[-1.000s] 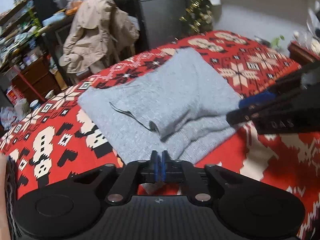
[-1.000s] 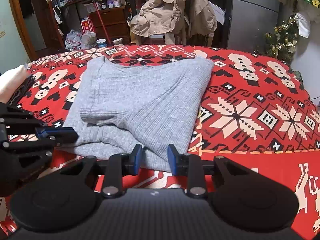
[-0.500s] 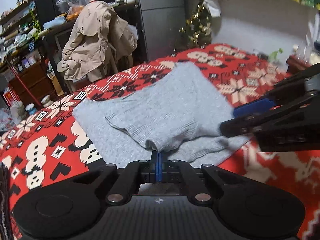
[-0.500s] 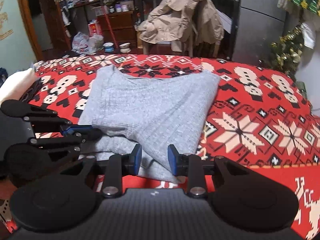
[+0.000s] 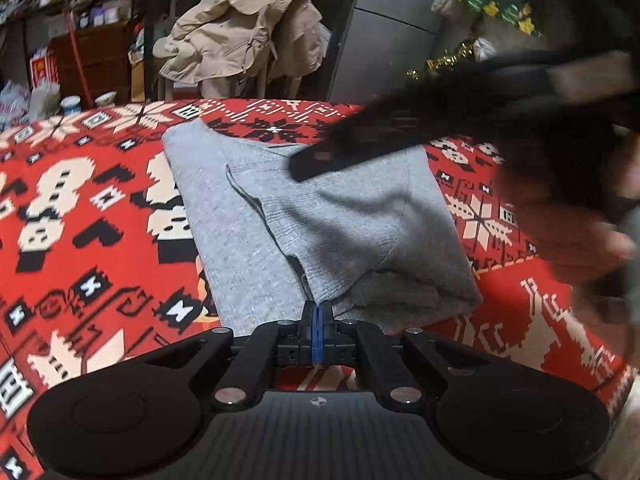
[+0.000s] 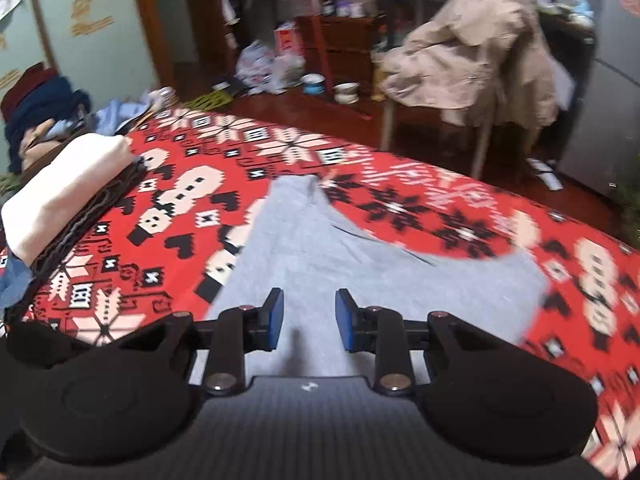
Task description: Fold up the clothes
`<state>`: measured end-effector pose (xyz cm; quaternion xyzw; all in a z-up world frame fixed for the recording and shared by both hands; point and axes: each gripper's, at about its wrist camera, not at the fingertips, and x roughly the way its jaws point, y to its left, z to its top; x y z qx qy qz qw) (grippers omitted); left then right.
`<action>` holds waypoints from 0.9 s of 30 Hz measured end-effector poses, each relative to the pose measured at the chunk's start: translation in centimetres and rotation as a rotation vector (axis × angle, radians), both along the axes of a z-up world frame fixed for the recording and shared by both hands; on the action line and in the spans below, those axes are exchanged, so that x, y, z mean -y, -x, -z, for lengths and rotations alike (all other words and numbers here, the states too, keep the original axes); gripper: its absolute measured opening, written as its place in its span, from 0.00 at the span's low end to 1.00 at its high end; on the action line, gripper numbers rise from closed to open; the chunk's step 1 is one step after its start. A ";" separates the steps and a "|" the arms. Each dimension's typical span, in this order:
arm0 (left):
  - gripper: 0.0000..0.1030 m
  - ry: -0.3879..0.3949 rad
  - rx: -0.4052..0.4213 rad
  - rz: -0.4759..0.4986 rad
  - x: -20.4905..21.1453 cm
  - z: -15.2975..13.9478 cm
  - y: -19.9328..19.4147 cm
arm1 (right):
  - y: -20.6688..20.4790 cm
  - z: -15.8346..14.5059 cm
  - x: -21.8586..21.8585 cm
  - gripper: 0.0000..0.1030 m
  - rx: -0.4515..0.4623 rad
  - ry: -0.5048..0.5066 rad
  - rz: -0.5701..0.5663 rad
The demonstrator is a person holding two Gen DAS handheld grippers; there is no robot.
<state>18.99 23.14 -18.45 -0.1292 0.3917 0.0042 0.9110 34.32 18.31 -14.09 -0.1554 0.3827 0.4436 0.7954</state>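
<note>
On the red patterned blanket [image 5: 92,216], a grey knitted garment [image 5: 248,248] is laid out, already partly doubled over, its near end bunched toward the left gripper [image 5: 317,312]. The blue pads of that gripper are pressed together on the near edge of the upper layer, which is drawn up into a small peak. The right gripper [image 6: 309,316] is held above the grey cloth with its fingers apart and nothing between them; in the left wrist view it is seen only as a dark blur on the right. The knit is judged soft, light and limp, so it would sag and stretch if lifted by one point. A hold is best taken at an edge or corner, through both layers, with the second corner taken by the free gripper.
</note>
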 end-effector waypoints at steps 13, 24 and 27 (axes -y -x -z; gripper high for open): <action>0.01 0.255 -0.032 -0.152 -2.7 0.8 0.2 | -2.2 4.1 -6.2 0.14 -0.034 0.053 -0.005; 0.01 0.318 -0.007 -0.196 -2.8 -1.4 1.4 | -3.3 1.4 -5.2 0.03 -0.087 -0.064 0.084; 0.01 0.301 -0.009 -0.197 -2.7 -1.6 1.5 | -4.0 1.3 -5.3 0.03 -0.113 -0.076 0.112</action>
